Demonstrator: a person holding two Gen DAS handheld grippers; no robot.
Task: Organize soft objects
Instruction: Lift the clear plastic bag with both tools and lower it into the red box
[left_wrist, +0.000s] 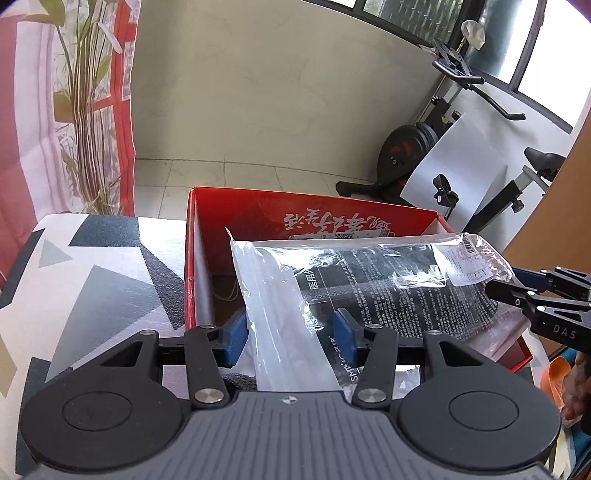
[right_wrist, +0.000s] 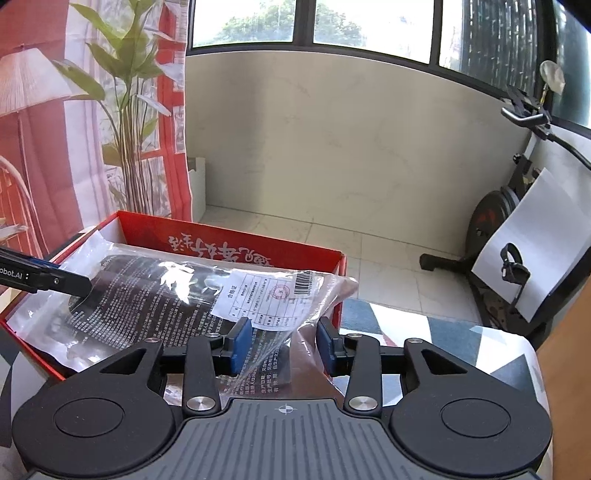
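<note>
A: Left wrist view: where is the plastic bag (left_wrist: 369, 280)?

B: Lying across the open red box (left_wrist: 207, 236) on the patterned table (left_wrist: 92, 280).

A: Tools?

B: Left tool (left_wrist: 291, 332) and right tool (right_wrist: 284, 345) both stand spread, bag edges between unpressed pads.

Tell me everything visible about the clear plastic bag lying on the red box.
The clear plastic bag is crinkled, glossy film holding a dark item printed with white text, plus a white certificate slip with a red stamp and a barcode. It lies flat, tilted across the open red cardboard box, overhanging the box's near rim. The left gripper and right gripper each straddle an edge of it, blue pads apart, apparently not pressing. No earlier view shows how it got there.
</note>
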